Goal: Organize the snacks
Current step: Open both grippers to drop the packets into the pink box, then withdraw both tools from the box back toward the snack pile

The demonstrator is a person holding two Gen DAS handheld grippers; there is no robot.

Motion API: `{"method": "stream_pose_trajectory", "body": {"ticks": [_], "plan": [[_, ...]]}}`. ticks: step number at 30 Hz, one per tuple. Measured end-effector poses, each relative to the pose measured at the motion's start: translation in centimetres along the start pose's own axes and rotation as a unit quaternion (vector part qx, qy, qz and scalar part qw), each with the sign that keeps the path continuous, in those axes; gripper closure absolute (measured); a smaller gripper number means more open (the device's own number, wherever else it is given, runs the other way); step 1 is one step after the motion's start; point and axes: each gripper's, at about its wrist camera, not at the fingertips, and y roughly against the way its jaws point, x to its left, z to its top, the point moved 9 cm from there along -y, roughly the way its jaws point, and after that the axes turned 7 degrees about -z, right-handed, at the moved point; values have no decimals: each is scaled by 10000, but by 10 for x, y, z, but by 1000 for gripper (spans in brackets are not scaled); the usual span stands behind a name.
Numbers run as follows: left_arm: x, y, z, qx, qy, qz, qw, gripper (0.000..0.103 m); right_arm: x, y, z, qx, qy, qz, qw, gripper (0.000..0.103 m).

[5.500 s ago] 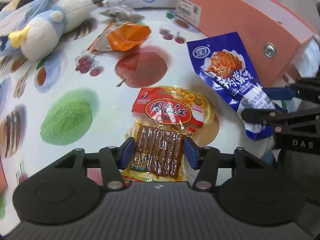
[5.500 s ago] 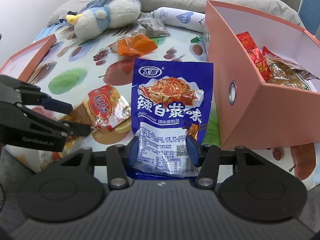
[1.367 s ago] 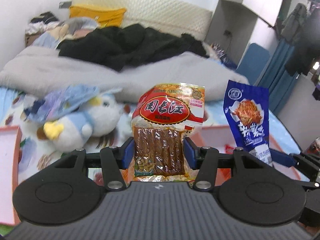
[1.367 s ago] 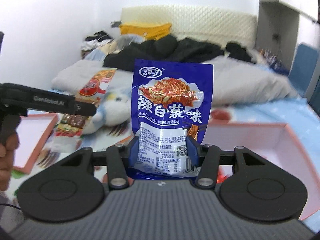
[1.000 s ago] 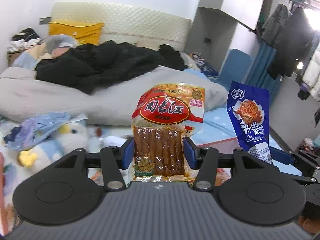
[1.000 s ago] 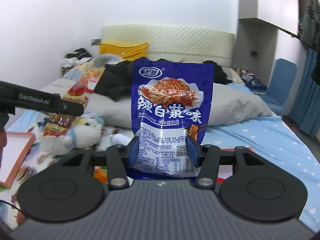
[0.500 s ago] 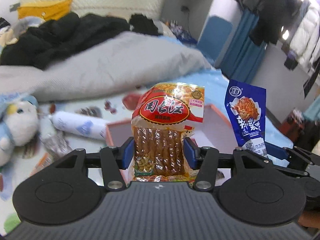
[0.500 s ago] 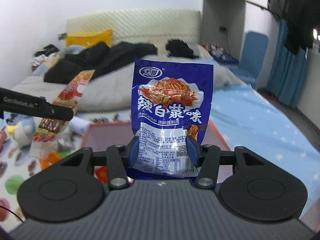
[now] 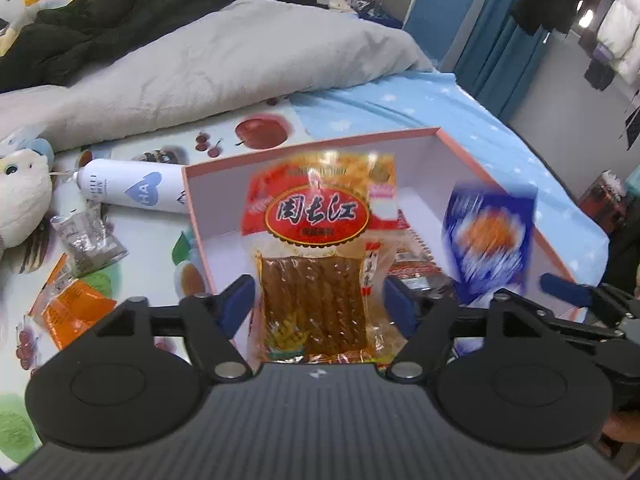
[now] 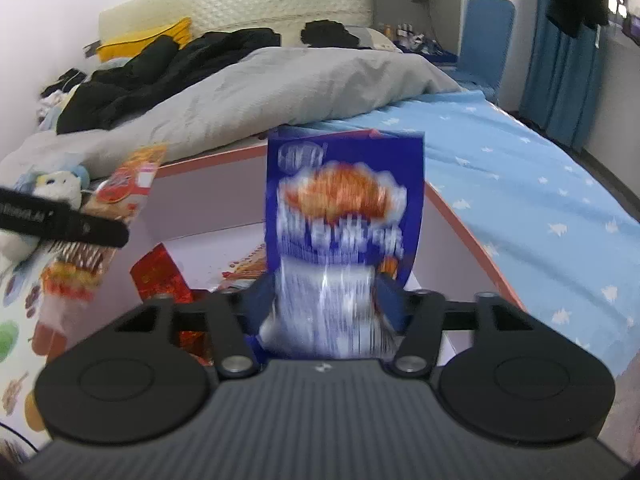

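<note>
Soft daylight, blurred packets (fisheye edges)

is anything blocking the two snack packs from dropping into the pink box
Nothing visible does. The red pack and the blue pack hang over the open box, both grippers' jaws just opened, pads clear. Snacks already lie on its floor, with room left.

One pink box (image 9: 192, 200), one white bottle (image 9: 132, 192) and one plush toy (image 9: 20, 196). Two snack packets hang above the box: one red-labelled (image 9: 316, 264), one blue (image 10: 344, 216). Two more packets lie outside it, one grey (image 9: 86, 244), one orange (image 9: 68, 308).
</note>
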Motion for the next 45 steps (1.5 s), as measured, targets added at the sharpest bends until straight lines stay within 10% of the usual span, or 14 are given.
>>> {"method": "stream_pose_trajectory", "body": {"ticks": [27,45], "plan": [[-6,106,29,-925,-247,-261,9951,6,24,61,52,-850,-106,316,9958,29],[49,183,-14,-1353,-64,144,9907,6,98,105,34,-959,-92,1060,9897,29]]}}
